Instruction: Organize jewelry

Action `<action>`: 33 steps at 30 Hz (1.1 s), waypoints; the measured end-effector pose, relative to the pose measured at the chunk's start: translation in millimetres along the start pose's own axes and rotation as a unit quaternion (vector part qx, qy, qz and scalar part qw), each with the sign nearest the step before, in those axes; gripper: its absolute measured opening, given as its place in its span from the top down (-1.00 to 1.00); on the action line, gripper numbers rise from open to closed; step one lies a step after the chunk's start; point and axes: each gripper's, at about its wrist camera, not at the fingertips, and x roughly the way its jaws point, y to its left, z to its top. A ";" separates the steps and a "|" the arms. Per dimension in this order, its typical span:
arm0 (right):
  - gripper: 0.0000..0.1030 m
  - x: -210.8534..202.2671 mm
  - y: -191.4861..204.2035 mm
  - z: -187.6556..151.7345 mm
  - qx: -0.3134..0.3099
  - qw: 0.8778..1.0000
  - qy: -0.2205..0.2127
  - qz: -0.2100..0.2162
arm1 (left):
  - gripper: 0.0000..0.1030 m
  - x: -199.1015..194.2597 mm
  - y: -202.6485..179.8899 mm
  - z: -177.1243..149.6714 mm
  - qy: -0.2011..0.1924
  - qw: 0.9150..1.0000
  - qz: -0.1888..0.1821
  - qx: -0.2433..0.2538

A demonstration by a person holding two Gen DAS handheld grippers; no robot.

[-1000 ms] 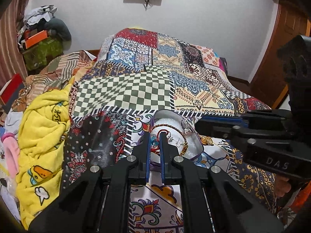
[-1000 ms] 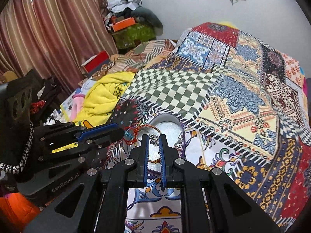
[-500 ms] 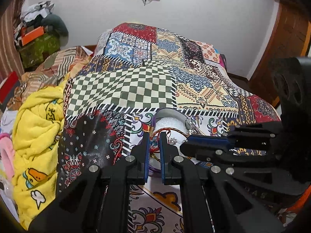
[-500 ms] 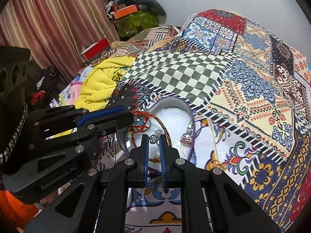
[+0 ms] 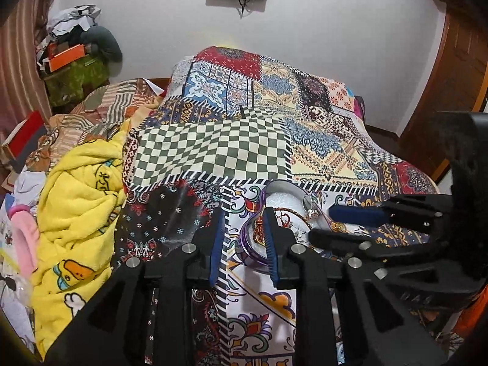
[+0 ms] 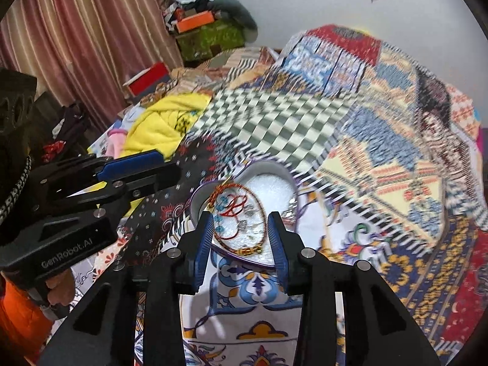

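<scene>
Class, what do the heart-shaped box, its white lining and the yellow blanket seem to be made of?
Heart-shaped box: probably card or thin metal, smooth wall with a shiny purple rim. White lining: looks like foam or padding, matte and grainy. Yellow blanket: fleece-like plush, soft fuzzy folds with cartoon prints.

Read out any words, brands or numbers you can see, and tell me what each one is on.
"GenRobot.AI": white lettering on the side of the left hand-held gripper, seen in the right wrist view.
"DAS": faint raised letters on the body of the right hand-held gripper, in the left wrist view; possibly only part of a longer word.
Black marks on the yellow blanket: too distorted to read.
</scene>
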 end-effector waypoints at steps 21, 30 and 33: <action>0.35 -108.0 -77.5 -40.1 0.083 0.988 -0.060 -0.116 | 0.29 -22.8 -53.2 -18.5 0.021 0.999 -0.018 0.029; 0.35 -70.4 -88.7 -64.0 0.089 0.993 0.004 -0.079 | 0.29 12.5 -71.6 -46.6 0.079 0.996 -0.036 0.026; 0.35 -48.7 -82.0 -59.6 0.074 0.995 0.021 -0.059 | 0.29 22.6 -71.5 -51.9 0.090 0.995 -0.035 0.024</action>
